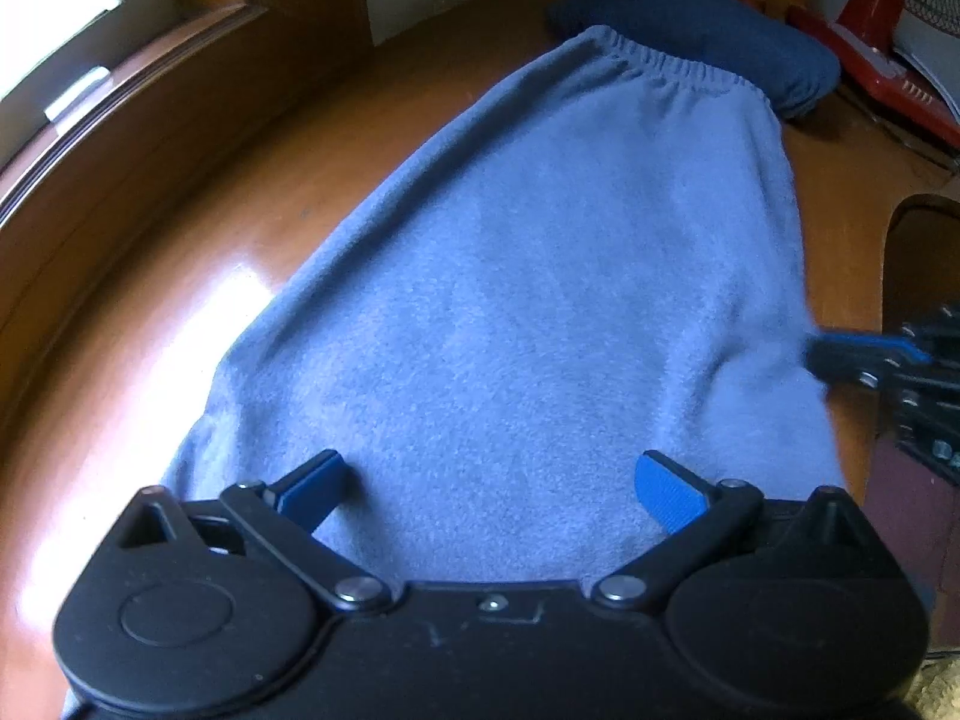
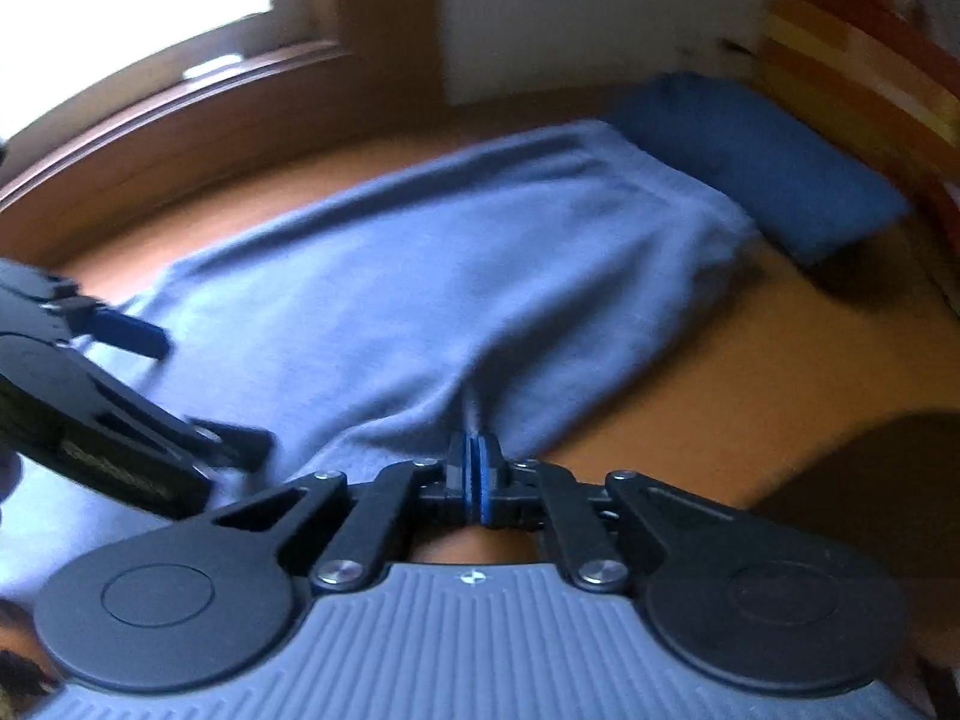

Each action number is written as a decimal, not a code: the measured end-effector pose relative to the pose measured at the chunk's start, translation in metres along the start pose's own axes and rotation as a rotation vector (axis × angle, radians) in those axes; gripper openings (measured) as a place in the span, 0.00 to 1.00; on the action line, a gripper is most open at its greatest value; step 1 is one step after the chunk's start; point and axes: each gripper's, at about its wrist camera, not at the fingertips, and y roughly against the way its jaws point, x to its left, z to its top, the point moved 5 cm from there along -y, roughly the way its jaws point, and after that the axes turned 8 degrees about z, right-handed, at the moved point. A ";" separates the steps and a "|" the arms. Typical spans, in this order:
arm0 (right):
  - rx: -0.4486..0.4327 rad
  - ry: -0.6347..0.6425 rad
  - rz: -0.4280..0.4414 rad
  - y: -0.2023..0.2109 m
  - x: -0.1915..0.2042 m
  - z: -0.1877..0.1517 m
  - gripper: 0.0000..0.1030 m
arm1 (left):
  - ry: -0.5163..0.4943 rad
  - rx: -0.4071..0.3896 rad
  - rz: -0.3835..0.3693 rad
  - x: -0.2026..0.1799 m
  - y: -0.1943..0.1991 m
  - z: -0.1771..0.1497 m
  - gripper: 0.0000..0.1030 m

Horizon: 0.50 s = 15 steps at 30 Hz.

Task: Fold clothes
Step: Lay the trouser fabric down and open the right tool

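Right wrist view is showing the right gripper (image 2: 478,477) with its blue-padded fingers pressed together on a puckered bit of the near edge of the grey-blue fleece garment (image 2: 456,276), low in the middle of the frame. The garment is lying spread over the wooden floor (image 2: 750,372), its elastic waistband (image 1: 666,63) pointing toward the upper right of the left wrist view, where it is stopping just short of a darker blue folded cloth (image 1: 708,30). The left gripper (image 1: 489,495) is hovering over the near end of the fleece with its fingers spread wide, holding nothing.

What is worrying me is how little cloth that pinch is taking (only a narrow ridge is showing between the pads, and the frame is blurred, so I cannot tell how many layers are caught). If only the top layer is being held, lifting would peel it off the lower one and leave a lopsided fold. With one corner gripped and the other free, the near edge would likely be dragging askew and bunching. The floor is looking glossy, so the whole piece could be sliding rather than folding, and a long pull toward the waistband might be nudging the dark blue cloth.
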 end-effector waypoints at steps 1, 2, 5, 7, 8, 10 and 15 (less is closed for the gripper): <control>0.007 -0.026 0.002 0.004 -0.006 -0.005 0.02 | 0.000 0.000 0.000 0.000 0.000 0.000 1.00; 0.006 -0.043 0.004 0.008 -0.009 -0.009 0.02 | 0.000 -0.001 0.000 0.000 0.000 0.000 1.00; 0.011 -0.045 0.009 0.015 -0.008 -0.015 0.04 | 0.001 -0.002 0.001 -0.001 0.000 0.000 1.00; -0.012 -0.050 0.008 0.019 -0.011 -0.012 0.08 | 0.001 -0.003 0.001 -0.001 0.000 0.000 1.00; -0.042 -0.050 0.010 0.023 -0.010 -0.008 0.08 | 0.001 -0.004 0.001 -0.002 0.000 0.000 1.00; -0.094 -0.017 -0.001 0.027 -0.008 0.004 0.10 | -0.011 -0.006 -0.007 -0.007 0.000 0.001 1.00; -0.137 -0.135 -0.032 0.002 -0.036 0.032 0.12 | -0.044 -0.010 -0.028 -0.021 -0.001 0.001 1.00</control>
